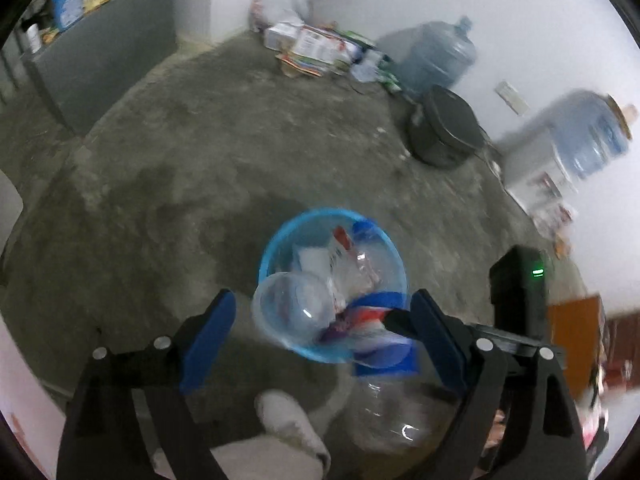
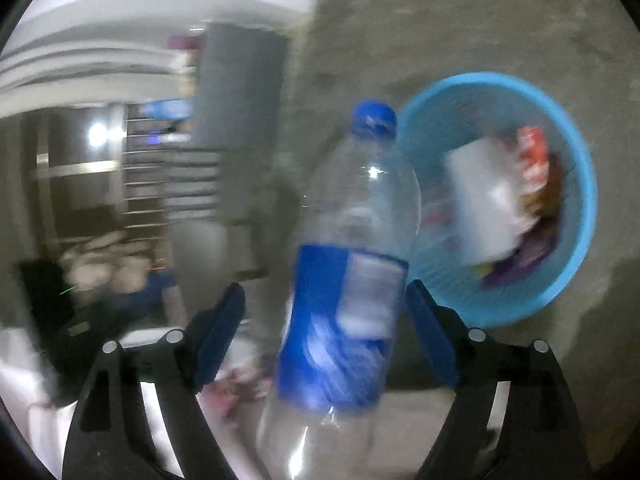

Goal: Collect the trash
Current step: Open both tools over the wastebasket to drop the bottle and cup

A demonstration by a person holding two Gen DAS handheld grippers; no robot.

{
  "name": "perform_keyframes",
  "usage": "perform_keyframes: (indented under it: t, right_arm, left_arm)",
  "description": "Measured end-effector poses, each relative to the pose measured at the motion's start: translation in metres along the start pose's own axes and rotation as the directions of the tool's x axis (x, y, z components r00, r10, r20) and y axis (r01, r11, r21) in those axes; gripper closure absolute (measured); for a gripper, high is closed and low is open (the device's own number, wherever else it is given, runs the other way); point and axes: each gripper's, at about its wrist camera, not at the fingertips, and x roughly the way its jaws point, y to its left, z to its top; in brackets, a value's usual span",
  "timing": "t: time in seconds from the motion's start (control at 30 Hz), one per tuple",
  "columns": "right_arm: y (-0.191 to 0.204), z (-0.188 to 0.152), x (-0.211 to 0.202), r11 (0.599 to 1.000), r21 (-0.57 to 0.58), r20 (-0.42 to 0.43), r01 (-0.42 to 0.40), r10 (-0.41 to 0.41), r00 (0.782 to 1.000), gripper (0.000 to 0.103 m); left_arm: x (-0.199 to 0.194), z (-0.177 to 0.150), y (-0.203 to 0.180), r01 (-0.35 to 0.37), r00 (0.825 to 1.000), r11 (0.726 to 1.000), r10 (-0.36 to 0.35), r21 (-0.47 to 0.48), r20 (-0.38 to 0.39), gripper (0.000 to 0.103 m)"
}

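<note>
A blue plastic basket stands on the concrete floor, holding wrappers, paper and a clear plastic cup; it also shows in the right wrist view. A clear bottle with a blue cap and blue label sits between the wide-spread fingers of my right gripper, beside the basket's rim; only the right finger seems to touch it. The same bottle shows at the basket's near edge in the left wrist view. My left gripper is open and empty above the basket.
A black round pot, two large water jugs and a pile of cartons line the far wall. A grey cabinet stands at the left. A white shoe is below the basket.
</note>
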Motion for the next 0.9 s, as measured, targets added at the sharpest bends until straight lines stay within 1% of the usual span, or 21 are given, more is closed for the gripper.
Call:
perform_keyframes:
  t: [0.03,0.07,0.1,0.2,0.27,0.4,0.47,0.5,0.57,0.63,0.67,0.73,0.8,0.83,0.9]
  right_arm:
    - [-0.013,0.006,0.006,0.997,0.034,-0.002,0.076,-0.076,0.997,0.024]
    - [-0.021,0.007,0.008,0.991,0.06,-0.002,0.121,-0.121,0.993,0.025]
    - [-0.03,0.005,0.008,0.986,0.079,0.004,0.147,-0.148,0.989,0.025]
    - [-0.037,-0.01,-0.004,0.993,0.069,0.058,0.101,-0.105,0.993,0.025]
    - [-0.038,-0.023,-0.014,0.991,0.065,0.088,0.114,-0.12,0.989,0.025]
    - [-0.036,-0.051,-0.04,0.987,0.057,0.162,0.148,-0.156,0.974,0.025]
    - [-0.026,-0.063,-0.053,0.986,0.04,0.197,0.165,-0.169,0.966,0.025]
    - [-0.019,-0.072,-0.062,0.984,0.022,0.218,0.177,-0.177,0.96,0.025]
    - [-0.009,-0.081,-0.072,0.981,-0.005,0.24,0.194,-0.188,0.952,0.025]
    - [0.006,-0.088,-0.077,0.977,-0.045,0.258,0.208,-0.19,0.947,0.025]
    - [0.018,-0.096,-0.084,0.974,-0.079,0.271,0.211,-0.183,0.945,0.025]
    - [0.043,-0.104,-0.083,0.969,-0.149,0.285,0.196,-0.148,0.947,0.025]
    - [0.067,-0.117,-0.087,0.959,-0.224,0.289,0.176,-0.107,0.951,0.025]
    - [0.078,-0.124,-0.089,0.95,-0.264,0.287,0.165,-0.086,0.954,0.025]
    - [0.102,-0.141,-0.092,0.931,-0.341,0.276,0.132,-0.035,0.961,0.025]
  left_arm:
    - [0.003,0.0,0.0,0.002,1.0,1.0,-0.002,-0.013,-0.002,0.016]
    - [0.004,-0.001,0.001,0.015,1.0,0.999,-0.015,-0.032,-0.004,0.016]
    - [0.002,-0.003,0.002,0.025,1.0,0.999,-0.026,-0.035,-0.004,0.016]
    - [-0.011,-0.011,0.002,0.055,0.998,0.998,-0.055,-0.011,0.013,0.016]
    - [-0.025,-0.015,0.0,0.054,0.998,0.998,-0.054,0.019,0.042,0.016]
    - [-0.052,-0.023,-0.007,0.06,0.994,0.997,-0.065,0.055,0.088,0.016]
    - [-0.072,-0.027,-0.012,0.057,0.989,0.996,-0.066,0.068,0.134,0.016]
    - [-0.086,-0.031,-0.013,0.05,0.981,0.997,-0.061,0.066,0.182,0.016]
    - [-0.112,-0.04,-0.015,0.05,0.966,0.996,-0.066,0.07,0.249,0.016]
    - [-0.131,-0.047,-0.017,0.065,0.955,0.995,-0.085,0.078,0.285,0.016]
    - [-0.144,-0.053,-0.016,0.076,0.946,0.993,-0.099,0.086,0.309,0.016]
    - [-0.166,-0.066,-0.013,0.092,0.93,0.991,-0.12,0.096,0.348,0.016]
    - [-0.194,-0.087,-0.001,0.117,0.902,0.989,-0.142,0.086,0.408,0.016]
    - [-0.203,-0.095,0.005,0.122,0.892,0.989,-0.144,0.078,0.428,0.016]
    - [-0.23,-0.118,0.022,0.125,0.865,0.991,-0.133,0.05,0.483,0.016]
